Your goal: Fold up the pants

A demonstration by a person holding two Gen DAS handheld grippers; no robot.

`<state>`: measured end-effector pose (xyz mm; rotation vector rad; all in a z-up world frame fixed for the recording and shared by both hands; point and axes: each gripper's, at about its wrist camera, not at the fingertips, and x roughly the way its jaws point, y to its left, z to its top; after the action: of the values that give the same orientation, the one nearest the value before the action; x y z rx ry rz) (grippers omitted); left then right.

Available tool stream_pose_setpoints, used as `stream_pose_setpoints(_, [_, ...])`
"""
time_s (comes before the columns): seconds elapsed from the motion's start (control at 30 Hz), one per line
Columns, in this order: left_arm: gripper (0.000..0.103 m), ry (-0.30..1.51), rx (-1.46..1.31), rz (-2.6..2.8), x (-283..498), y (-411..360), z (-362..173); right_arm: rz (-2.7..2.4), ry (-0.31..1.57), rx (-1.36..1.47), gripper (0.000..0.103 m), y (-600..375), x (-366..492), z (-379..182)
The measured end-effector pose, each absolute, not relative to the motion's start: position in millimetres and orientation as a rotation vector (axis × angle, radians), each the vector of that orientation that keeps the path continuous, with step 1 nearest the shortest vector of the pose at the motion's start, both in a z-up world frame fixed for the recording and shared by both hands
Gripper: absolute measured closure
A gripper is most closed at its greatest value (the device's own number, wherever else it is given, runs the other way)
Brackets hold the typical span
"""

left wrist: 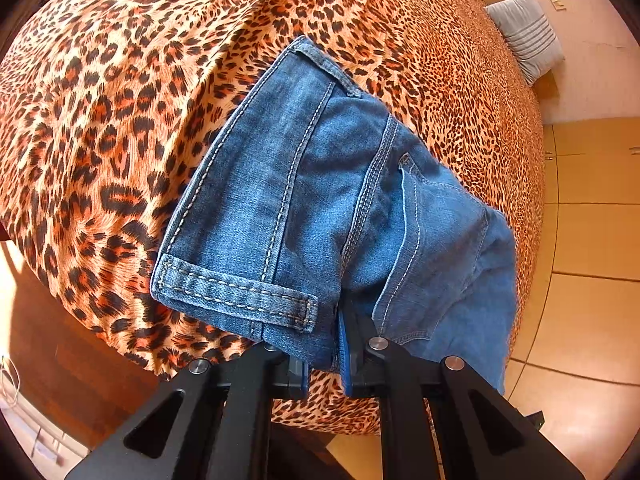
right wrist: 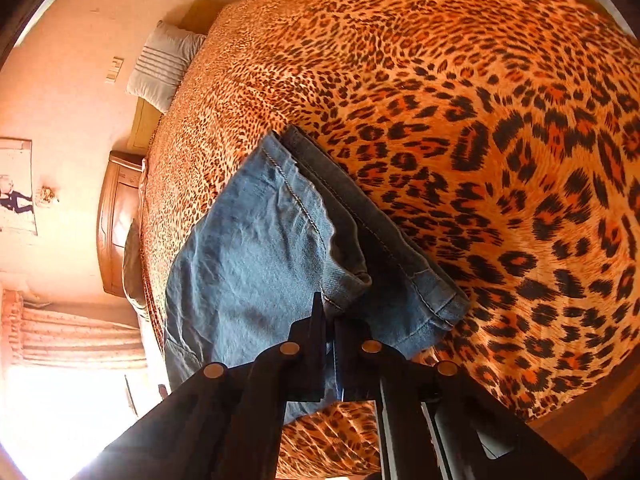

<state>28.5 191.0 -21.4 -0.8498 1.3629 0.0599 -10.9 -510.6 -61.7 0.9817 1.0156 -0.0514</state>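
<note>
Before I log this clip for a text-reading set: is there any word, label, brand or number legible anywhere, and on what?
No legible text in either view.
jeans: only stitching and a belt loop show; no brand tag or size label visible.
picture on the wall: shows a figure, too blurred to tell any lettering.
wall switch plate: no marking readable.
pillow and leopard-print bedspread: pattern only.

A leopard-print bedspread (left wrist: pixel 120 128) covers the bed below me, rumpled into soft ridges. At its far end a grey striped pillow (left wrist: pixel 526 34) leans against the peach wall (right wrist: pixel 68 40). A wooden nightstand (right wrist: pixel 120 220) stands just beside the bed. A light switch plate (right wrist: pixel 115 69) and a picture (right wrist: pixel 16 188) hang on that wall. Tan floor tiles (left wrist: pixel 592 240) run alongside.
</note>
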Motion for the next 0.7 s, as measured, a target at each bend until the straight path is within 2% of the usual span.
stream_pose_setpoints(0.07, [0.093,1.377,-0.805,0.064,24.9,185.4,-22.3,-0.062,1.028,1.002,0.101,-511.7,-26.0,-62.0])
stream_pose_setpoints(0.17, [0.092,1.437,-0.792,0.089,22.0,184.9,-44.4,-0.116,1.095,1.034,0.100,-519.6,-40.3,-94.2])
stream_pose_setpoints(0.23, [0.090,1.457,-0.854,0.088,20.8,192.3,-55.8,-0.151,1.138,1.037,0.090,-519.7,-38.2,-109.6])
stream_pose_setpoints(0.27, [0.088,1.460,-0.863,0.084,20.7,195.0,-55.6,-0.155,1.130,1.054,0.090,-520.9,-38.6,-110.1])
stream_pose_setpoints(0.33, [0.086,1.462,-0.845,0.039,21.3,196.7,-48.4,-0.158,1.125,1.062,0.086,-523.6,-39.3,-102.9])
stream_pose_setpoints(0.37, [0.081,1.455,-0.828,0.008,20.7,198.4,-42.0,-0.158,1.126,1.054,0.080,-527.6,-41.6,-98.2])
stream_pose_setpoints(0.43, [0.075,1.458,-0.792,-0.049,14.5,202.4,-27.8,-0.198,1.113,1.016,0.075,-540.8,-48.3,-83.3])
stream_pose_setpoints(0.6, [0.071,1.390,-0.771,-0.094,6.0,236.9,6.3,-0.218,1.068,0.843,0.074,-551.5,-28.2,-34.1])
stream_pose_setpoints(0.63, [0.065,1.362,-0.768,-0.079,11.5,246.1,10.5,-0.179,1.070,0.811,0.073,-544.7,-13.3,-26.9])
stream_pose_setpoints(0.67, [0.053,1.341,-0.768,-0.064,20.9,254.8,12.1,-0.132,1.069,0.780,0.071,-534.3,4.0,-20.0])
stream_pose_setpoints(0.7, [0.048,1.331,-0.776,-0.049,32.5,263.1,11.0,-0.073,1.073,0.750,0.069,-519.7,24.2,-13.8])
